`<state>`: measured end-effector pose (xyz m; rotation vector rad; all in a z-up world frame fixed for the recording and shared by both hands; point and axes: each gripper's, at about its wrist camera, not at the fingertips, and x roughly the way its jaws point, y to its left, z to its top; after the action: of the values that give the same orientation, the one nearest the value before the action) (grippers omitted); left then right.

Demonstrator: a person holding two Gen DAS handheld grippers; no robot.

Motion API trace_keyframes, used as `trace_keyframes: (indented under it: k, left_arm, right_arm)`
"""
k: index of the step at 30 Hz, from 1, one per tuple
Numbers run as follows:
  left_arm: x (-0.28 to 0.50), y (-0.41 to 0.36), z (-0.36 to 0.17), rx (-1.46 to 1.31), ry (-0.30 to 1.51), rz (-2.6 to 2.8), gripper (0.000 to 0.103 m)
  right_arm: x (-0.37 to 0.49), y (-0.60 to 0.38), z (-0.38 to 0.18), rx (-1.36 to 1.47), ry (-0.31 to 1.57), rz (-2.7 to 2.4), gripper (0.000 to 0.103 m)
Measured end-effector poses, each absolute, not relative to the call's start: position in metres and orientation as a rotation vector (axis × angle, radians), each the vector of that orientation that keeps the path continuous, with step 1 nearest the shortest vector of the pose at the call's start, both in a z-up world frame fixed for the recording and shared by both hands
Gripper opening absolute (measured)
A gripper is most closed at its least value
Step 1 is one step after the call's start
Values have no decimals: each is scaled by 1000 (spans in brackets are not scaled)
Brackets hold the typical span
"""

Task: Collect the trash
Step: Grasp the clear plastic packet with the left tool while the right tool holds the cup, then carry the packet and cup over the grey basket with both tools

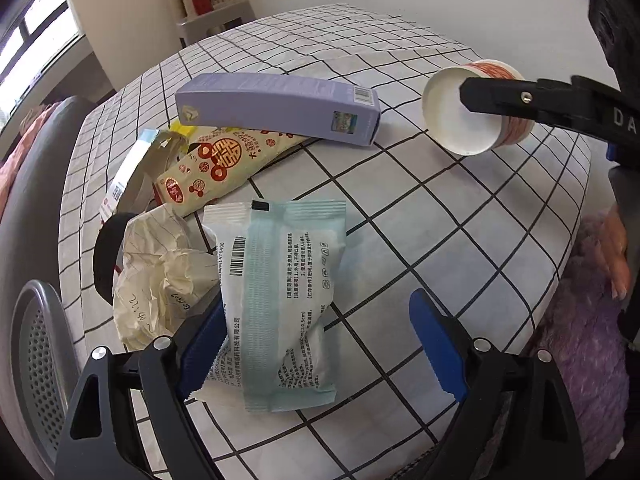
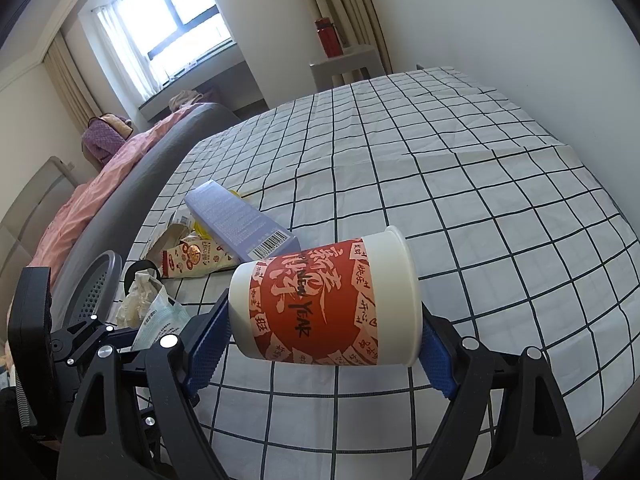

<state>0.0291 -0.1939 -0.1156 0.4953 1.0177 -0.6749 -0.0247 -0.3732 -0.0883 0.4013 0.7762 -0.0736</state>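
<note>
Your right gripper (image 2: 324, 344) clamps the paper cup (image 2: 326, 300) sideways to carry it off, while your left gripper (image 1: 316, 344) straddles the wipes packet (image 1: 276, 300), jaws wide, ready to close.

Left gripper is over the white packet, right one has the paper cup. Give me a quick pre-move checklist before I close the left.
1. Right gripper shut on the paper cup: ok.
2. Left gripper open: ok.
3. White packet between the left fingers: ok.
4. Packet centred in the gap: not ok, it sits against one pad.
5. Crumpled paper out of the grip: cannot tell, it touches the packet.
6. Bin within reach: cannot tell.
</note>
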Motion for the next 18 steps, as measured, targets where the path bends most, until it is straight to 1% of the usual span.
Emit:
trace_keyframes:
  k: [3, 4, 6, 8, 14, 18]
  left_arm:
    - [33, -194, -117, 454, 1033, -642, 84]
    - [34, -194, -117, 439, 1037, -636, 81]
    - [36, -194, -117, 419, 1036, -620, 74]
    - [38, -193, -118, 390, 1048, -608, 60]
    - [37, -188, -116, 331, 1046, -575, 52]
    - [33, -177, -107, 283, 1043, -568, 50]
  right_arm:
    - [-25, -374, -89, 403, 775, -74, 80]
    - [-25, -374, -89, 403, 775, -74, 80]
    - [-25, -374, -89, 403, 774, -75, 80]
    - [-25, -374, -88, 403, 772, -75, 80]
    - [-26, -374, -87, 406, 770, -82, 80]
    - [-29, -366, -81, 382, 770, -88, 80]
